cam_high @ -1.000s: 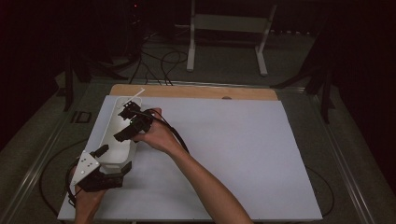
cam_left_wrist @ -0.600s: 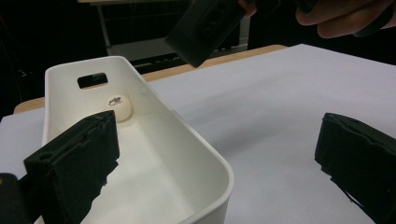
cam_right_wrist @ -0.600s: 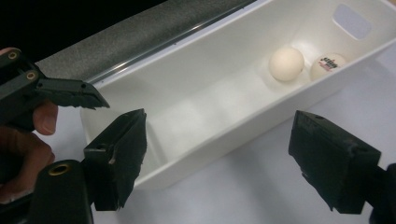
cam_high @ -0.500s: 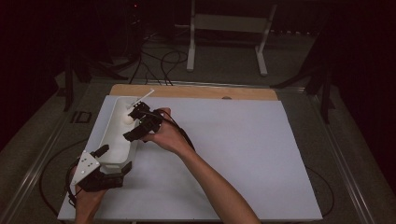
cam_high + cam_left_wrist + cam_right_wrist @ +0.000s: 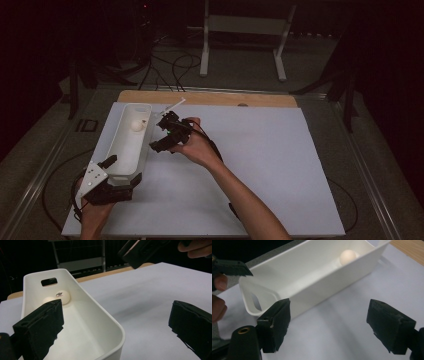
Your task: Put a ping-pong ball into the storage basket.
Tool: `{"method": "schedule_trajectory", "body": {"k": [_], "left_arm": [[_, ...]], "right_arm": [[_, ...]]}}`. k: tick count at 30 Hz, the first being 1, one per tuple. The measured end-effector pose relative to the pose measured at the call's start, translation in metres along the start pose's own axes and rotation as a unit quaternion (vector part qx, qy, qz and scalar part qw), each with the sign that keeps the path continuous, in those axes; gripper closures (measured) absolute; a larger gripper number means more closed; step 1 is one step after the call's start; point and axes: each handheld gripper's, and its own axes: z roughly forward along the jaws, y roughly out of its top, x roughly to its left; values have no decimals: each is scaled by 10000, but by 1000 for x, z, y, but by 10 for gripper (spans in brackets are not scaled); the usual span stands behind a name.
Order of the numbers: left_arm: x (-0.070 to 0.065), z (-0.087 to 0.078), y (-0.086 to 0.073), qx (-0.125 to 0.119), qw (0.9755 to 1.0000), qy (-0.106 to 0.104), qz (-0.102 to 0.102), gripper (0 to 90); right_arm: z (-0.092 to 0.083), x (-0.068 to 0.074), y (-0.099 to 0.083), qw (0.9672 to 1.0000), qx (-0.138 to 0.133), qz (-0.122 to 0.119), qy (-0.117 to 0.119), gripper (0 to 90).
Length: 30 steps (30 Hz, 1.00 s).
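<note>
A long white bin [image 5: 125,150] lies on the white table mat [image 5: 260,165] at the left, with a small white ball [image 5: 136,126] at its far end. My left gripper [image 5: 120,170] is at the bin's near end. Its jaws stand wide apart, one inside the bin [image 5: 82,322] and one well outside it, and neither presses on the wall. The ball [image 5: 61,297] rests near the far handle slot. My right gripper [image 5: 158,134] hovers just right of the bin, open with nothing between its jaws. From the right gripper [image 5: 329,315] I see the bin's long side [image 5: 312,287] and the ball [image 5: 347,256].
A wooden strip [image 5: 210,98] runs along the table's far edge. Beyond it stand a white metal frame [image 5: 245,30] and loose cables [image 5: 170,65] on the dark floor. The right gripper's body [image 5: 142,252] hangs above the mat right of the bin.
My right gripper has moved right, from above the bin to just beside it, and the ball now lies uncovered inside. The left gripper and the bin have stayed put.
</note>
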Motion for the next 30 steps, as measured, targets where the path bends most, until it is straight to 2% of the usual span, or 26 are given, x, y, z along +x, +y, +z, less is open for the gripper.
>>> {"method": "schedule_trajectory", "body": {"k": [6, 15, 16, 20, 22, 30], "left_arm": [[0, 1, 0, 4, 10000, 15, -31, 5], [-1, 2, 0, 44, 10000, 42, -35, 5], [-1, 2, 0, 54, 10000, 47, -29, 5], [0, 2, 0, 61, 10000, 54, -37, 5], [0, 2, -1, 64, 10000, 52, -50, 5], [0, 3, -1, 98, 9999, 60, -58, 5]], "right_arm": [[-11, -8, -17, 9999, -49, 3, -141, 177], [-24, -20, -42, 9997, -117, 111, -182, 170], [-25, -20, -44, 9996, -122, 184, -183, 169], [-30, -22, -56, 9995, -125, 206, -206, 166], [-32, -23, -63, 9993, -116, 161, -301, 165], [-46, -27, -89, 9988, -213, 248, -373, 160]]}}
